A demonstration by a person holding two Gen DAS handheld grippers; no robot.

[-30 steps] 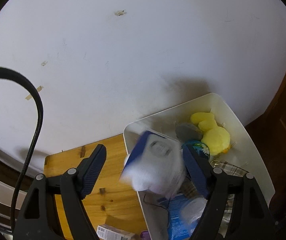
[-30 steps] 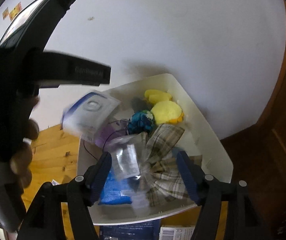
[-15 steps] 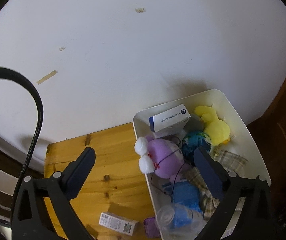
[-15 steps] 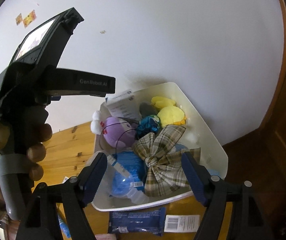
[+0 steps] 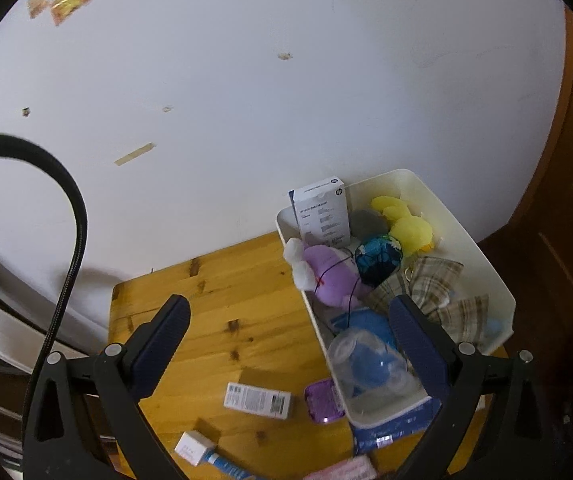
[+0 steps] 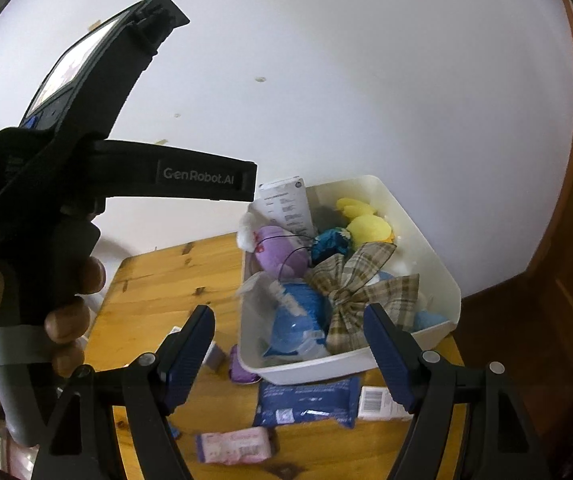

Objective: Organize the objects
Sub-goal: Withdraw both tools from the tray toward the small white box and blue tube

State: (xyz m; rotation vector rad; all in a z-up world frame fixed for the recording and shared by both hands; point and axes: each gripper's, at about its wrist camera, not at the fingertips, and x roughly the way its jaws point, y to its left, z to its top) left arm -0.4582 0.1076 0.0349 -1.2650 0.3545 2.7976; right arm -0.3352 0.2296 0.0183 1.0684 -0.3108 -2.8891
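Left wrist view: white box [image 5: 321,213] now dropped upright in bin [image 5: 482,256], twelve o'clock corner; both jaws released, empty, freshly widened; next, desk [image 5: 222,304] clutter.

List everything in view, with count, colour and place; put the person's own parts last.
bin: 1, white, far right part of the table
table: 1, wooden, against a white wall
white box: 1, white and blue, upright in the bin's far corner
purple plush: 1, purple and white, in the bin
yellow plush: 1, yellow, in the bin, far side
ball: 1, blue and black, in the bin
plaid bow: 1, beige check, in the bin
blue packet: 1, blue, on the table before the bin
pink packet: 1, pink, table's near edge
small box: 1, white, on the table
purple case: 1, purple, beside the bin
left tongs: 1, black, open, empty
right tongs: 1, black, open, empty
hand: 1, gripping the left handle
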